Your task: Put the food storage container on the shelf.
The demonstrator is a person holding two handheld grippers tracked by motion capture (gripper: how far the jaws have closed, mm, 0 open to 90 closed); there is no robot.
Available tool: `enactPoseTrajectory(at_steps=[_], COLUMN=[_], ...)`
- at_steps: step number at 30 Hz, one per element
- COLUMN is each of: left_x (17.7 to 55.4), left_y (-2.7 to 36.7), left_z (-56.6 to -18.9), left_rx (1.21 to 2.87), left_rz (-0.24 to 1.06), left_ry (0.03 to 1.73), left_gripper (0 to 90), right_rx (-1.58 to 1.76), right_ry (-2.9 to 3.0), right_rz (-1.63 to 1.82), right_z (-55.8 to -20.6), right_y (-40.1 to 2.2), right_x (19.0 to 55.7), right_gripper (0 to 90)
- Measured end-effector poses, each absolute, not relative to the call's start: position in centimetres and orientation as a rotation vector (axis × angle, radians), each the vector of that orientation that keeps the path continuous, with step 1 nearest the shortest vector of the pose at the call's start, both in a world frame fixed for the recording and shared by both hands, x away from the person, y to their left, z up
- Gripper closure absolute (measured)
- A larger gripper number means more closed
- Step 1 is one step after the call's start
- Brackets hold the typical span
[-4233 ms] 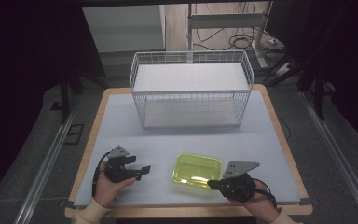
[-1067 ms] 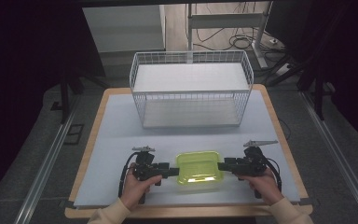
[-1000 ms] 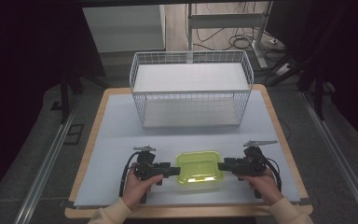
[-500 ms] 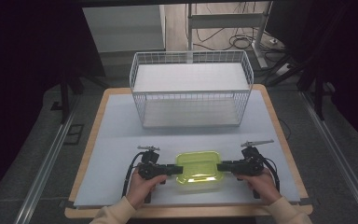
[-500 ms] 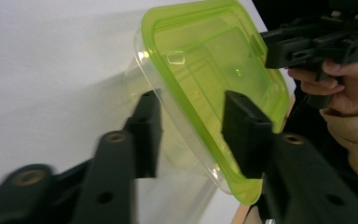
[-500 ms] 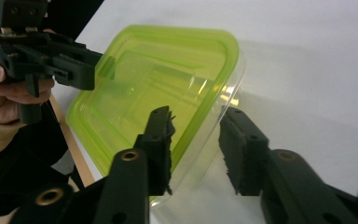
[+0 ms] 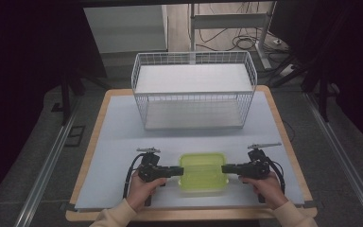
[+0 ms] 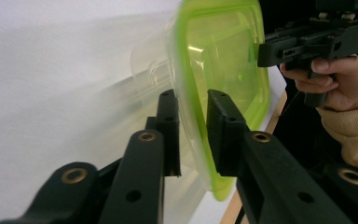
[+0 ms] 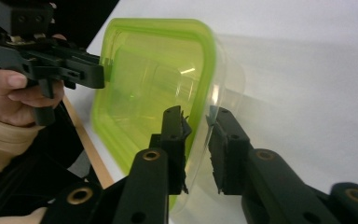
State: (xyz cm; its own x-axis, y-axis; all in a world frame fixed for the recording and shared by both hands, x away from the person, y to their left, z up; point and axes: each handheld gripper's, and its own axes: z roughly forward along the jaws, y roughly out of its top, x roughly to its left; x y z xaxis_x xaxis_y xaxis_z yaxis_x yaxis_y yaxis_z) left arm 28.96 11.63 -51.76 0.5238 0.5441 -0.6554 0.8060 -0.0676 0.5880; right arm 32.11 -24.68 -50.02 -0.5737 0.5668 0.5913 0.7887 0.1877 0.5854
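White-covered table (image 7: 123, 123) bore wire basket (image 7: 194, 90) at far side. Lidded green container (image 7: 202, 172) lay flat near front edge, lid up, long axis running left to right between grippers. Left gripper (image 7: 178, 171) clenched on container's left rim, jaws just closing. Right gripper (image 7: 225, 168) clenched on right rim, jaws likewise just closing. Both pointed inward, facing each other.

A white wire basket (image 7: 194, 90) stands at the table's (image 7: 108, 137) far side.
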Motion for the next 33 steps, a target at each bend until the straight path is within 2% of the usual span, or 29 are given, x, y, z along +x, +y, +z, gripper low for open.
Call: enactPoseTrajectory(at_steps=[1,3,33], left_x=[28.9,28.8,29.1], left_y=[11.7,11.8,12.4], left_z=[-51.6,-51.4,-49.6], left_rx=[1.732,1.734,1.735], left_rz=[-0.321,-0.316,-0.23], left_ry=[1.139,1.119,1.081], left_gripper=[81.3,81.6,81.2], right_rx=[-1.299,-1.296,-1.263], right_ry=[-2.205,-2.209,-2.225], right_rz=[-1.352,-1.353,-1.486], right_z=[-49.9,-49.8,-47.6], right_y=[-24.8,-24.8,-24.2], right_x=[32.0,32.0,32.0], right_gripper=[81.2,81.3,81.5])
